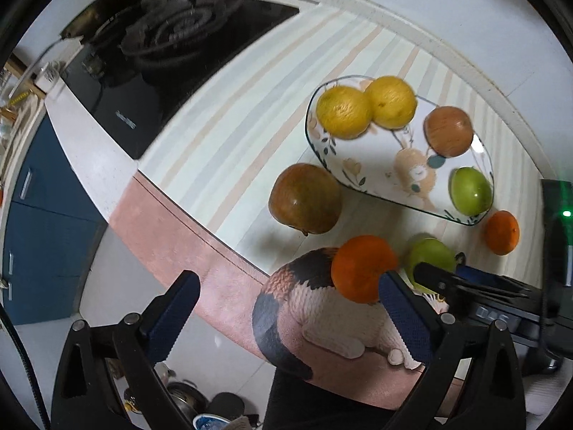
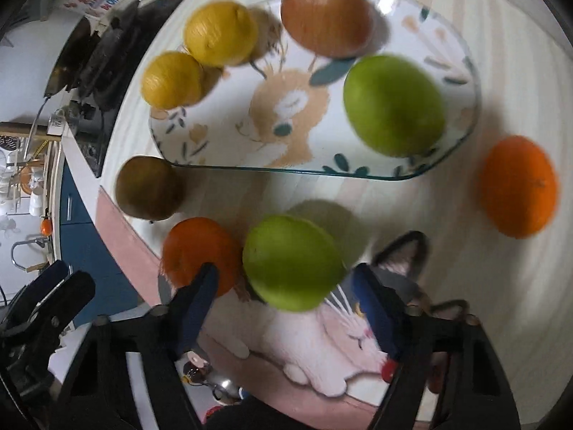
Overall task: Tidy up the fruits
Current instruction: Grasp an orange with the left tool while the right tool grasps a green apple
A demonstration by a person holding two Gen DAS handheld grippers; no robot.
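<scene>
- Your left gripper [image 1: 290,308] has its jaws spread wide with nothing between them; the near orange [image 1: 363,268] sits just past the right-hand finger, at about 1 o'clock.
- Your right gripper [image 2: 286,304] also has its jaws wide apart, and the near green apple [image 2: 293,261] lies between the fingertips, not clamped.
- That apple touches the near orange at its 9 o'clock, both on the cat-print mat [image 2: 322,344].
- On the counter [image 1: 222,136], a brownish apple [image 1: 304,199] rests at 11 o'clock, beside the glass plate [image 1: 379,182].
- The plate holds two lemons [image 1: 343,111], a reddish apple [image 1: 448,130] and a green apple [image 1: 470,190].
- A second orange [image 2: 517,186] lies at 2 o'clock, off the plate.
</scene>
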